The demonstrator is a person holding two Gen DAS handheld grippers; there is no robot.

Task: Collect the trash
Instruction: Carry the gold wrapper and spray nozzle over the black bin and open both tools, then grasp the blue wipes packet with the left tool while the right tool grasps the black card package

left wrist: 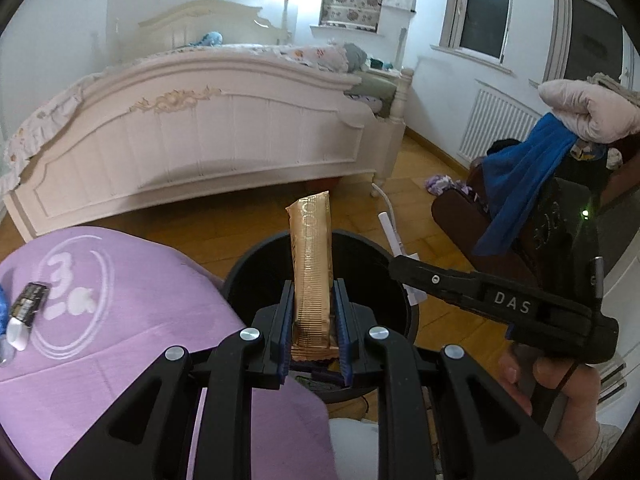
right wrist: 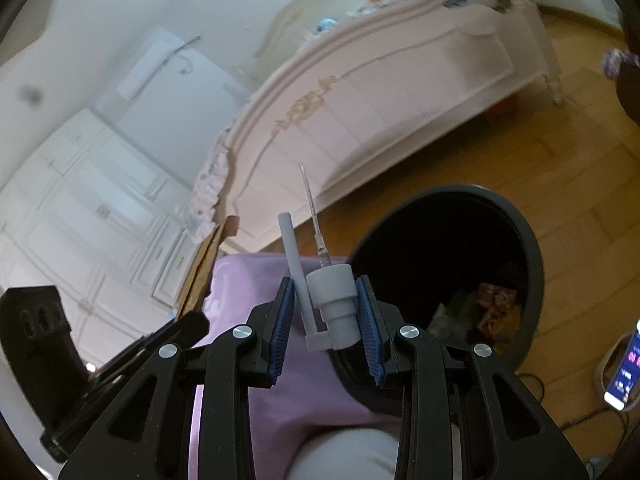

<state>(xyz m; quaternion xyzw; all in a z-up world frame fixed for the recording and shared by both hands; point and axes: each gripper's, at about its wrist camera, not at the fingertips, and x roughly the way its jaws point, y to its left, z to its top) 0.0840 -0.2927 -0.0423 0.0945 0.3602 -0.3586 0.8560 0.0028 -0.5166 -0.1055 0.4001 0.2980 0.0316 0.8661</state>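
Note:
My left gripper is shut on a gold snack wrapper that stands upright over the mouth of a black trash bin. The right gripper reaches in from the right beside the bin, a hand on its handle. In the right wrist view my right gripper is shut on a white pump sprayer head with a long nozzle and a clear dip tube. It hangs at the left rim of the black trash bin, which holds some wrappers.
A purple cloth covers a surface left of the bin, with a small dark packet and a white scrap on it. A white bed stands behind on the wooden floor. Clothes pile on a dark chair at right. A phone lies on the floor.

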